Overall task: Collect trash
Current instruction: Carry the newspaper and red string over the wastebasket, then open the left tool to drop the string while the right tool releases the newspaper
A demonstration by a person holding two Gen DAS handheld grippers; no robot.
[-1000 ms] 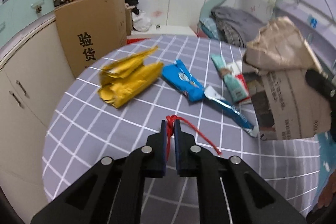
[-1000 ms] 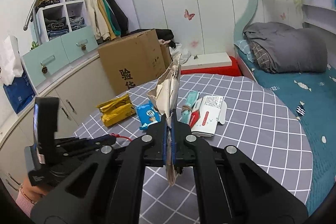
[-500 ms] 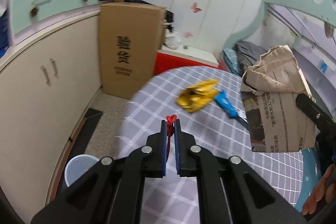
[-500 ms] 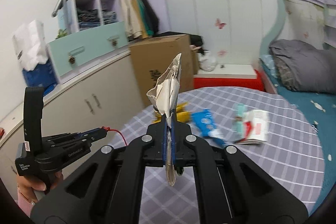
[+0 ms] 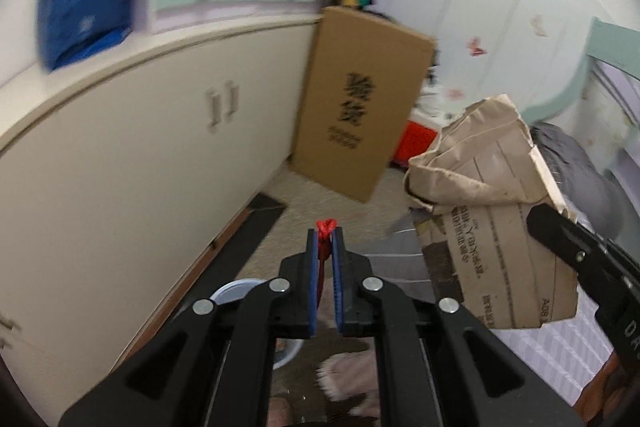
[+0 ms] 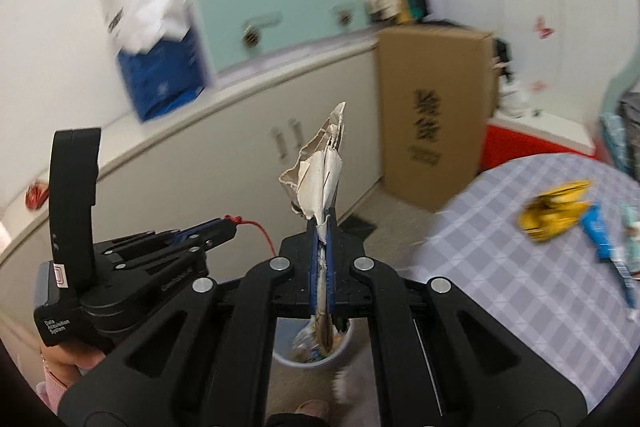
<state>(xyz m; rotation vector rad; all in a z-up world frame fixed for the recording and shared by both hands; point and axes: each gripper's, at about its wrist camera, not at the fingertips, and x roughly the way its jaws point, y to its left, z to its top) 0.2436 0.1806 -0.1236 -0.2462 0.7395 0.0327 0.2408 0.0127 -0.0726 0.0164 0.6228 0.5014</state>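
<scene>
— Two grippers in my feeds, both clenched. My left gripper pinches a red string at its fingertips; my right gripper clamps a crumpled brown paper bag that stands up out of the jaws.

— What surrounds them?

— One tall cardboard box stands on the floor against a curved cream cabinet. One white bin with scraps inside sits on the floor right beneath my right gripper, mostly hidden by its frame. One round table with a grey checked cloth lies to the right.

— Trash left on it?

— I count three wrappers near its far edge: one yellow, one blue, one teal, partly cut off at the picture's edge.

— And the hands?

— Both tools tilt downward past the table's edge. The left one is off to the left of the right, a hand in a pink sleeve gripping its handle.
</scene>
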